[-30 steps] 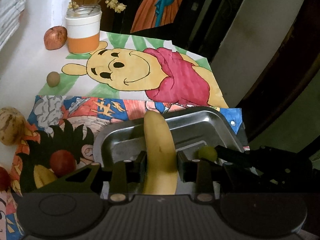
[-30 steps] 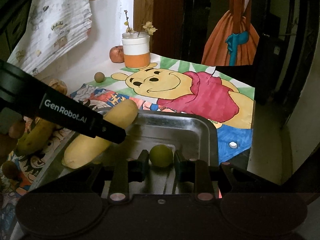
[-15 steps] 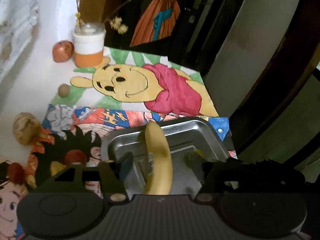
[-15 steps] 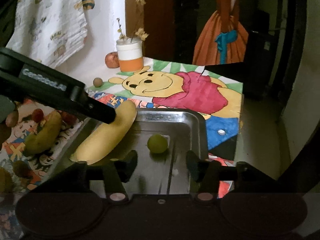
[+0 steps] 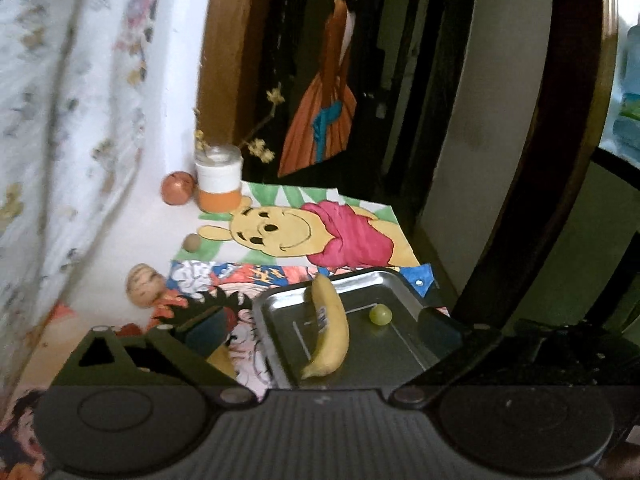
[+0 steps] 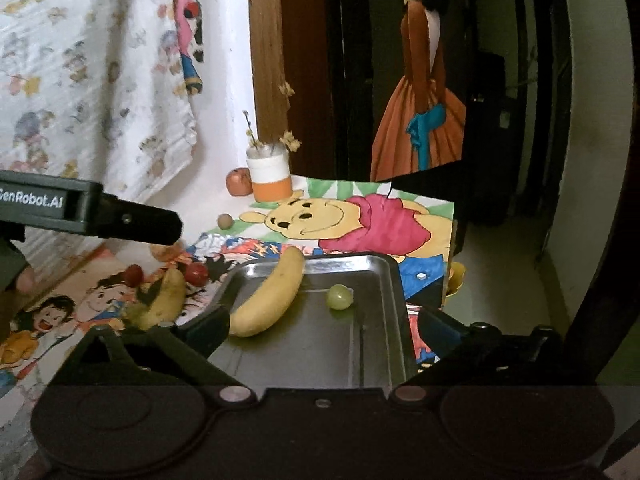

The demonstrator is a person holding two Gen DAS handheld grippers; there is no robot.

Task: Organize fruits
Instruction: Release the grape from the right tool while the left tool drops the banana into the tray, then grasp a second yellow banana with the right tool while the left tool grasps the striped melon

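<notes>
A yellow banana (image 5: 329, 328) and a green grape (image 5: 380, 314) lie in a metal tray (image 5: 396, 350); they also show in the right wrist view as banana (image 6: 269, 293), grape (image 6: 339, 297) and tray (image 6: 320, 352). My left gripper (image 5: 320, 328) is open and empty, raised above the tray. My right gripper (image 6: 324, 324) is open and empty, raised above the tray's near side. The left gripper's body (image 6: 88, 216) shows at the left of the right wrist view.
On the drawings left of the tray lie a second banana (image 6: 162, 300), two red fruits (image 6: 196, 274), a striped round fruit (image 5: 144, 290), a small brown fruit (image 5: 191, 243) and an apple (image 5: 178, 188). A white-and-orange jar (image 5: 219, 184) stands at the back. The table edge is at right.
Both grippers opened, letting go of the banana and the grape, and pulled up and back from the tray. The fruits now lie in the tray.
</notes>
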